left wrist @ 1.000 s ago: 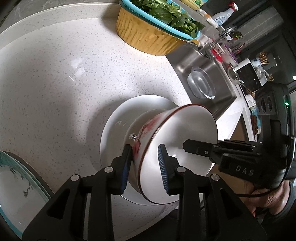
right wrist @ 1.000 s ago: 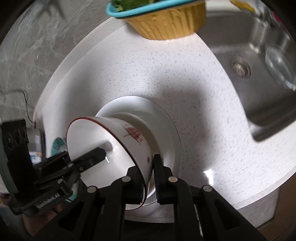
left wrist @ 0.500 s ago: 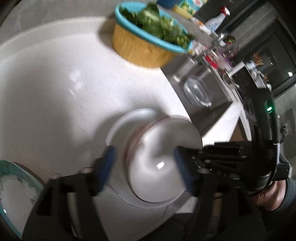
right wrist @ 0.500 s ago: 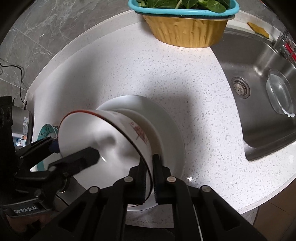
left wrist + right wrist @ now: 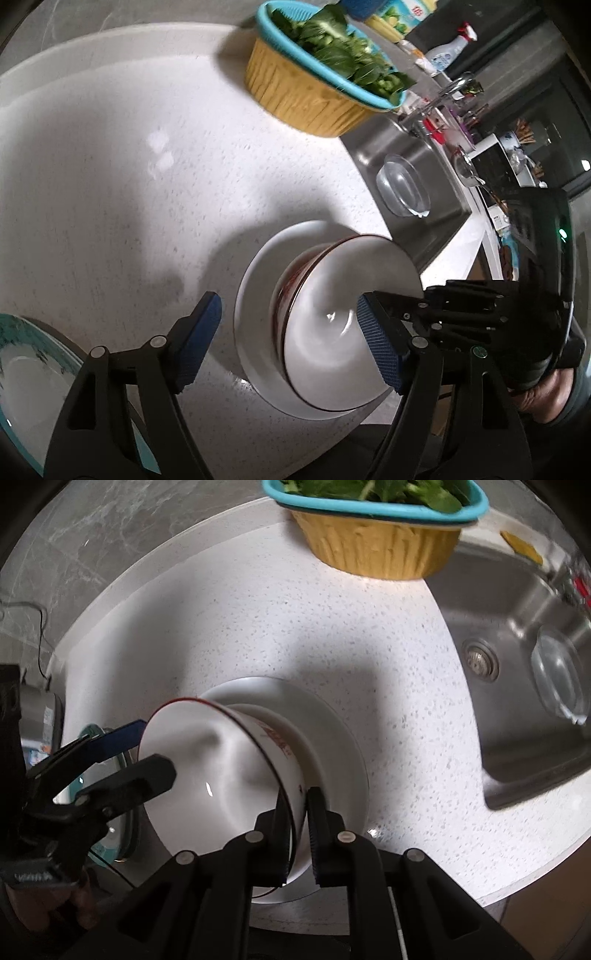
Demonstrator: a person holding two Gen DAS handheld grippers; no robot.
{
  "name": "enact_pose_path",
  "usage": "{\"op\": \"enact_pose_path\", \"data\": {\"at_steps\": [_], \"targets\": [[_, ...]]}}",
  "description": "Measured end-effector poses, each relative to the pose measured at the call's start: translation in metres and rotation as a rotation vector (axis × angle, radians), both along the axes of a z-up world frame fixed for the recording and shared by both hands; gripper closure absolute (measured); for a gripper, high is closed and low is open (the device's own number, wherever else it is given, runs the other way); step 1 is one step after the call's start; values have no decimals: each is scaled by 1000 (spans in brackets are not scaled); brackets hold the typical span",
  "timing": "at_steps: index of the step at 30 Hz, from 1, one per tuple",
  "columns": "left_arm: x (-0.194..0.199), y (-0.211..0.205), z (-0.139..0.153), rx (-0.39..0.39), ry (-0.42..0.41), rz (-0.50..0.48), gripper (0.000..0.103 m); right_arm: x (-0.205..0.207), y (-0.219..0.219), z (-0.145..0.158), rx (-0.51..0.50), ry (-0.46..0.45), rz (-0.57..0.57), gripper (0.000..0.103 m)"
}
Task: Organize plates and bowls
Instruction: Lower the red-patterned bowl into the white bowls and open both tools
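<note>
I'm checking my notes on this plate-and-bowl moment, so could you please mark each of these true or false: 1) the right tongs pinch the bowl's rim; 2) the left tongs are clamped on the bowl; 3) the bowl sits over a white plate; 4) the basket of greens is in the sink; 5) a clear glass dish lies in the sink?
1. True: the right tongs are closed on the rim of the bowl.
2. False: the left tongs are open, pads clear of it.
3. True: the white plate lies beneath it.
4. False: the basket of greens stands on the counter beside the sink.
5. True: the glass dish lies there.
</note>
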State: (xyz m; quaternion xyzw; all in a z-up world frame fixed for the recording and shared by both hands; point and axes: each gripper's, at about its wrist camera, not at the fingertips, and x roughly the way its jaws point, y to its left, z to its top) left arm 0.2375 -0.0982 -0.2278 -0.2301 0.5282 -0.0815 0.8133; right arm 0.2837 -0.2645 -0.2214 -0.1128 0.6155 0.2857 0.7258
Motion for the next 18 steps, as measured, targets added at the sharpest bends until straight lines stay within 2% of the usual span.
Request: {"op": "enact_pose_path", "data": {"at_steps": [6, 9, 10, 11, 12, 13, 15, 18], "targets": [[-2, 8, -3, -22, 4, 45, 29, -17, 12, 3, -71, -139, 84, 89], [-2, 12, -8, -43, 17, 66, 29, -24, 17, 5, -67, -179, 126, 79], [-1, 13, -8, -48, 19, 72, 29, -25, 18, 5, -59, -176, 131, 69], [-2, 14, -8, -53, 20, 81, 29, -25, 19, 3, -40, -136, 131, 51], [-2, 15, -9, -57, 21, 89, 29, -19, 14, 2, 36, -60, 102, 42], [-2, 15, -9, -60, 23, 95, 29, -14, 11, 1, 74, -28, 74, 36], [-2, 16, -10, -66, 24, 108, 29, -12, 11, 2, 55, -55, 96, 43], [-3, 16, -11, -70, 22, 118, 29, -13, 10, 3, 48, -52, 98, 45]]}}
